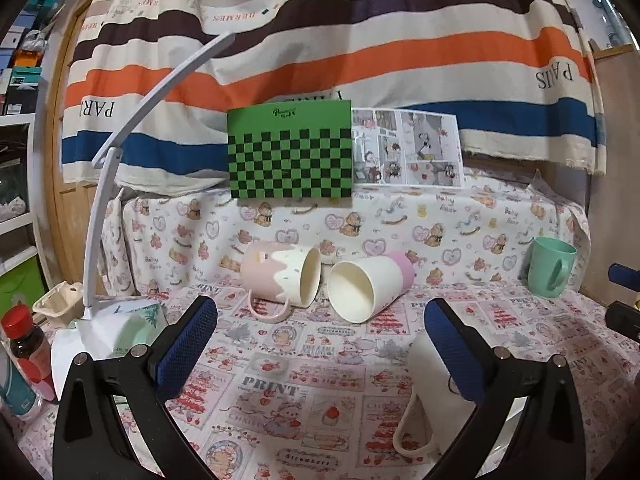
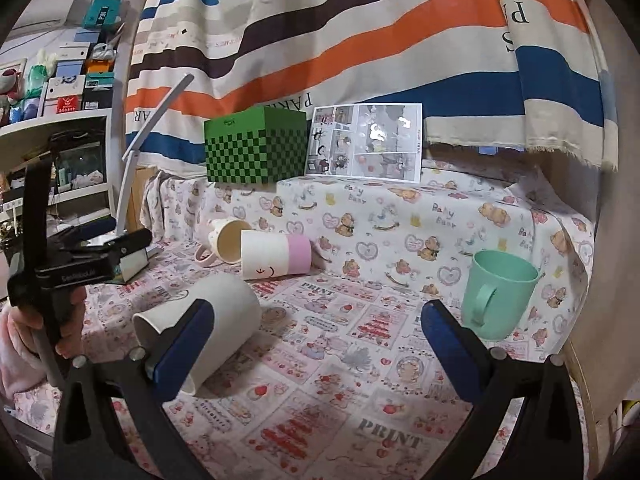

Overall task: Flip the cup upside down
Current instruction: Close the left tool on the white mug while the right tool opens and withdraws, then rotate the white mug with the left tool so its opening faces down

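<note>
Several cups are on the printed cloth. A white mug (image 1: 434,392) (image 2: 218,320) lies on its side near both grippers. A pink-and-cream mug (image 1: 282,276) (image 2: 226,240) and a white-and-pink tumbler (image 1: 368,286) (image 2: 276,256) lie on their sides further back. A mint green mug (image 1: 550,266) (image 2: 498,294) stands upright at the right. My left gripper (image 1: 320,340) is open and empty, the white mug beside its right finger. My right gripper (image 2: 316,344) is open and empty, the white mug behind its left finger. The left gripper's body (image 2: 80,260) shows in the right wrist view.
A white desk lamp (image 1: 120,168) stands at the left with a tissue box (image 1: 132,328) and a red-capped bottle (image 1: 26,352). A green checkered box (image 1: 290,152) (image 2: 252,148) and a comic sheet (image 1: 408,148) (image 2: 366,142) sit on the raised ledge behind.
</note>
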Available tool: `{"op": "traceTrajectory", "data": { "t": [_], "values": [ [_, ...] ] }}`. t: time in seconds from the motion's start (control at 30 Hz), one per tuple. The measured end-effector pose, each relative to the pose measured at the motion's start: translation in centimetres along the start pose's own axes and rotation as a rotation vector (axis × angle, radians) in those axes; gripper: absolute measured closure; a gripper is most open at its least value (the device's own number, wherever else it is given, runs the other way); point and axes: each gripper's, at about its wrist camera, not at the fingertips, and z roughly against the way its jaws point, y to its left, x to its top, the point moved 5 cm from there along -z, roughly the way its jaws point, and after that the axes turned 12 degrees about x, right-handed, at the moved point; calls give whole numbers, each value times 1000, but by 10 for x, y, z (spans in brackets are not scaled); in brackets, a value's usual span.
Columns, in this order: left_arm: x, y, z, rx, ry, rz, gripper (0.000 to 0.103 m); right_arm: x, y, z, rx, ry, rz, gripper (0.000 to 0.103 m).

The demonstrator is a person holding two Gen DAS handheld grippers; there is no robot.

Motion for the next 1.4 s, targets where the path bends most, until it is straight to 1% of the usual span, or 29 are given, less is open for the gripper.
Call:
{"op": "traceTrajectory", "data": {
  "t": [0.1, 0.17, 0.2, 0.23, 0.33, 0.37, 0.4, 0.43, 0.47, 0.53, 0.6, 0.63, 0.7, 0.73, 0.77, 0.87, 0.93, 1.03, 1.17, 1.23, 1.27, 1.3, 1.33, 1.37, 1.4],
  "values": [
    [0, 1, 1, -3, -2, -5, 0, 0, 0, 1, -7, -7, -5, 0],
    [2, -1, 6, 23, -41, -33, 0, 0, -2, 1, -20, -13, -13, 0],
    [4, -3, 8, 40, -47, -53, 0, 0, -3, 1, -26, -12, -16, 0],
    [6, -7, 7, 43, -34, -76, 0, 0, -4, 1, -38, -9, -21, 0],
    [14, -19, 3, -29, 78, -132, 0, -1, -5, 2, -53, -13, -24, 0],
    [18, -23, 0, -29, 125, -151, 0, -1, -6, 1, -58, -10, -25, 0],
    [21, -26, -4, -10, 180, -162, 0, -1, -6, 1, -71, -9, -27, 0],
    [23, -30, -9, -6, 244, -170, 0, -1, -7, 2, -79, -10, -28, 0],
    [24, -34, -14, -19, 310, -167, 0, -1, -7, 2, -84, -12, -30, 0],
    [22, -45, -25, -58, 459, -127, 0, -1, -8, 3, -95, -13, -35, 0],
    [22, -58, -31, -70, 551, -110, 0, -1, -10, 4, -110, -16, -43, 0],
    [24, -66, -30, -66, 558, -121, 0, 0, -12, 5, -124, -22, -48, 0],
    [29, -85, -29, -37, 540, -182, 0, 0, -17, 7, -147, -31, -67, 0],
    [29, -92, -30, -26, 547, -210, 0, 0, -20, 7, -155, -31, -76, 0],
    [28, -98, -33, -29, 572, -219, 0, 0, -22, 7, -164, -30, -85, 0],
    [15, -111, -48, -63, 705, -203, 0, 0, -29, 9, -190, -39, -111, 0],
    [6, -116, -60, -65, 769, -195, 0, 0, -32, 9, -199, -41, -118, 0],
    [-6, -120, -74, -74, 828, -166, 0, 0, -34, 9, -203, -37, -124, 0],
    [-22, -125, -84, -118, 914, -139, 0, 0, -34, 8, -209, -38, -122, 0],
    [-24, -128, -88, -133, 932, -143, 1, 0, -34, 10, -236, -49, -118, 0],
    [-24, -128, -89, -132, 935, -145, 5, 0, -35, 11, -242, -52, -119, 0],
    [-25, -128, -91, -124, 938, -145, 13, 0, -36, 11, -243, -54, -123, 0],
    [-26, -127, -93, -118, 947, -135, 17, 0, -37, 11, -244, -52, -127, 0],
    [-27, -127, -94, -125, 963, -119, 23, -1, -38, 11, -249, -51, -132, 0],
    [-29, -127, -94, -143, 985, -104, 26, -1, -39, 11, -252, -51, -136, 0]
  ]
}}
